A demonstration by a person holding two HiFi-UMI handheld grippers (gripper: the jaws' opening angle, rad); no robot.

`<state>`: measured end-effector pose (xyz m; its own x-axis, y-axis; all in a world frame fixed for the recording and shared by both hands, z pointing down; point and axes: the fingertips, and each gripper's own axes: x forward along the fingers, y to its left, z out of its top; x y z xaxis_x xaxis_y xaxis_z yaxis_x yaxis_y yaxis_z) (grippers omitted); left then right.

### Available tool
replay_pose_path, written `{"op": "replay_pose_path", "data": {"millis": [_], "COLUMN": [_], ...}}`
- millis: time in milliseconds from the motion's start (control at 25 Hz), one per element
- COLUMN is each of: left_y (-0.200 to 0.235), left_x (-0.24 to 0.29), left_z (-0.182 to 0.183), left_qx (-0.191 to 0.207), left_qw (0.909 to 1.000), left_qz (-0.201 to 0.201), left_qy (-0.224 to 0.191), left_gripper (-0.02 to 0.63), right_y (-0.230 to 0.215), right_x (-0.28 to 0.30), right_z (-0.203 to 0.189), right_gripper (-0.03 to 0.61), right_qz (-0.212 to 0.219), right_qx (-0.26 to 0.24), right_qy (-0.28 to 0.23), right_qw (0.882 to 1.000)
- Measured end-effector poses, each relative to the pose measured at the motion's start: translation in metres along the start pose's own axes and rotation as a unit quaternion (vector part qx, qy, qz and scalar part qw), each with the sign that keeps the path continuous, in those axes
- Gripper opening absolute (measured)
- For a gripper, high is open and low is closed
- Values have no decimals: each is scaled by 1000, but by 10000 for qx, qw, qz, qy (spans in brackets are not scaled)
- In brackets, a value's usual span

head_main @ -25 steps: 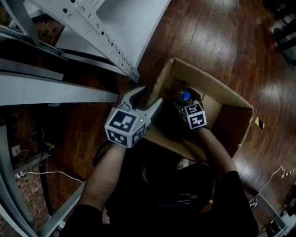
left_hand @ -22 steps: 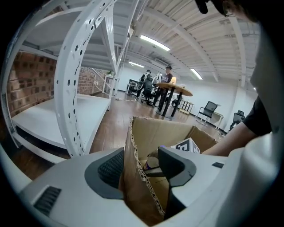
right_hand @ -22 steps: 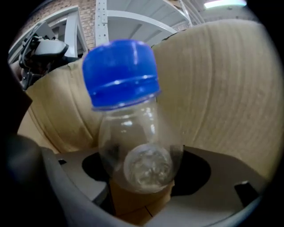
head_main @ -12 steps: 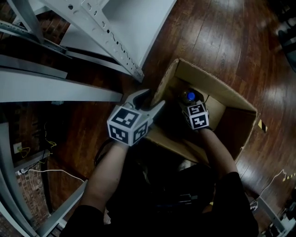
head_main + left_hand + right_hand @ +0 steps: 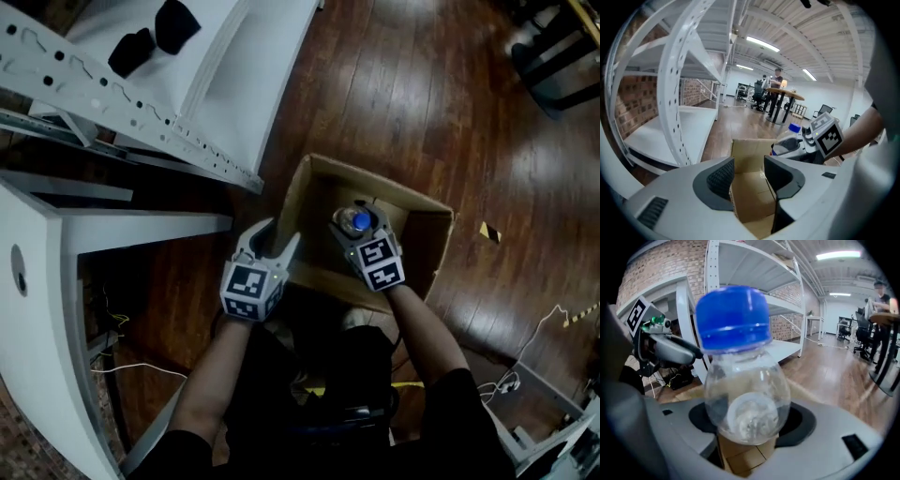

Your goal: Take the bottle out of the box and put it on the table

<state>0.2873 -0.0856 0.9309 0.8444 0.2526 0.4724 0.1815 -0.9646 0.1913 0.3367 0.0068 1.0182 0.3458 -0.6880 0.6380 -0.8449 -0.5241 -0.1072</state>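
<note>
I keep right hand-held gripper (image 5: 354, 234) clamped on bottle (image 5: 740, 380) over box (image 5: 394, 192) opening | left hand-held gripper (image 5: 273, 242) closing astride 8 o'clock wall | wood floor (image 5: 422, 94) spreads 12–4 o'clock

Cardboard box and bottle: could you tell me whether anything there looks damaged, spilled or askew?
Nothing stands out: the cardboard box looks intact, and the bottle is capped and held in the right gripper, nothing spilled.

The head view is dim, with soft glare on the wooden floor (image 5: 441, 84) and dark corners. Both gripper views are brighter, lit by ceiling light strips (image 5: 761, 43) (their edges curve strongly), and the near bottle (image 5: 740, 380) looks slightly blurred.
</note>
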Motion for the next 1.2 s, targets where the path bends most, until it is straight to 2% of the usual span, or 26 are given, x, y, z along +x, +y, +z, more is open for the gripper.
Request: {"op": "replay_pose_path", "data": {"millis": [120, 200, 440, 600, 720, 920, 1040, 1200], "left_y": [-38, -56, -116, -159, -189, -209, -216, -201], "left_x": [-22, -38, -115, -161, -200, -259, -306, -369], "left_z": [50, 94, 227, 333, 394, 495, 533, 547], "left_qx": [-96, -198, -14, 299, 426, 608, 684, 706], "left_qw": [9993, 9990, 9991, 9982, 9963, 9855, 9746, 9626], "left_qz": [-236, -338, -402, -385, -369, -97, 79, 416], "left_qy": [265, 235, 94, -355, -642, -1581, -2129, -2584], "left_gripper": [206, 206, 202, 183, 183, 183, 183, 183], "right_y": [-3, -5, 18, 24, 35, 38, 48, 80], "right_x": [-68, -111, -258, -358, -426, -496, -524, -538], "right_z": [43, 77, 175, 248, 285, 370, 409, 449], "right_gripper": [311, 311, 311, 311, 311, 311, 311, 311], "right_qz": [-103, -149, -25, 22, 42, 96, 220, 408], "right_qx": [42, -16, -96, -193, -327, -858, -902, -1072], "right_qy": [80, 83, 92, -201, -250, -813, -1178, -1500], "right_qw": [9999, 9999, 9999, 9996, 9991, 9929, 9887, 9820]}}
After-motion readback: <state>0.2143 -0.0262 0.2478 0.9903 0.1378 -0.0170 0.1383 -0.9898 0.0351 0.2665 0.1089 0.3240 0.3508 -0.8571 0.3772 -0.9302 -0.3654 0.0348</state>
